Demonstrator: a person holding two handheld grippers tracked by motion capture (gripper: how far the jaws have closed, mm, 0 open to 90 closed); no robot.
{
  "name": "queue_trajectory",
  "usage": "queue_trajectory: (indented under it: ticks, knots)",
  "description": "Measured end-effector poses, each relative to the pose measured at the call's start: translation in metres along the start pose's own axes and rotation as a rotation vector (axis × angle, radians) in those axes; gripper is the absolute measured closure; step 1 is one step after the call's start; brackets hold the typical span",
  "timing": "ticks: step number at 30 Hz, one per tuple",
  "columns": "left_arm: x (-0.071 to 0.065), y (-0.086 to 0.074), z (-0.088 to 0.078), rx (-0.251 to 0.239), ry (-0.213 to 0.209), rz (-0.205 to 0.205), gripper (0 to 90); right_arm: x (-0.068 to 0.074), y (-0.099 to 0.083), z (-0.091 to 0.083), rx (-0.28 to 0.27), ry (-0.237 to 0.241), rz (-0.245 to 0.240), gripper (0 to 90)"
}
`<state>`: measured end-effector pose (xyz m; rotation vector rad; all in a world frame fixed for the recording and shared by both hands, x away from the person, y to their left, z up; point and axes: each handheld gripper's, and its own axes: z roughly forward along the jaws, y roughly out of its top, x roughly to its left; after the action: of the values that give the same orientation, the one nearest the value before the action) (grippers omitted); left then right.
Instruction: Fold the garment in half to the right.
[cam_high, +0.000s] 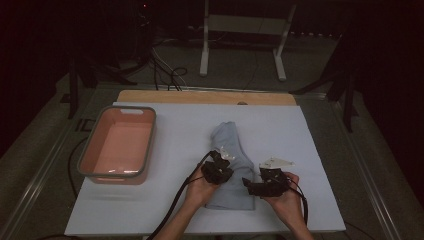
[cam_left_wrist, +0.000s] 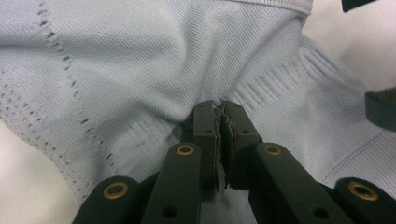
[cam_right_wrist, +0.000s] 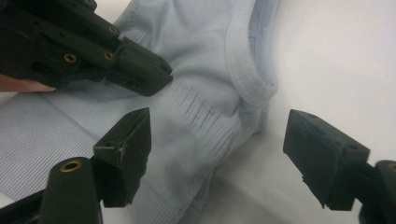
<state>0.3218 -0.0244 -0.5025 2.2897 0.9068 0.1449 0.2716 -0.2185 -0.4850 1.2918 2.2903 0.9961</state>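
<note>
A light blue shirt lies folded on the white tabletop, a bit to the right of the middle and near the front edge. A pink tub with a grey rim sits well apart from it, at about 9 o'clock from the shirt.

The left gripper rests on the lower part of the shirt. In the left gripper view its fingers are squeezed tight together, and a small pinch of blue cloth is caught between them. The cloth bunches up into folds around that spot.

The right gripper is just beside the shirt's lower right edge, at about 4 o'clock from the left gripper. In the right gripper view its fingers stand wide apart. The ribbed edge of the shirt lies under the gap between them, but the fingers do not press on it. The shirt's collar is at about 12 o'clock from that gap.
</note>
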Motion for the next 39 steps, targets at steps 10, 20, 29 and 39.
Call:
queue_trajectory:
  ticks: [10, 20, 29, 39]
  knots:
    - [0.001, 0.0, 0.0, 0.0, -0.003, -0.007, 85.9, -0.001, -0.008, 0.01, 0.021, -0.002, 0.05, 25.0]
    - [0.001, -0.001, 0.0, -0.01, -0.009, -0.019, 85.9, 0.001, -0.011, 0.018, 0.055, -0.001, 0.059, 27.4]
    - [0.002, -0.002, 0.0, -0.012, -0.016, -0.027, 86.0, 0.0, -0.013, 0.023, 0.099, 0.015, 0.055, 34.5]
    - [0.002, -0.003, -0.001, -0.017, -0.017, -0.03, 86.1, 0.0, -0.014, 0.025, 0.143, 0.064, 0.069, 42.6]
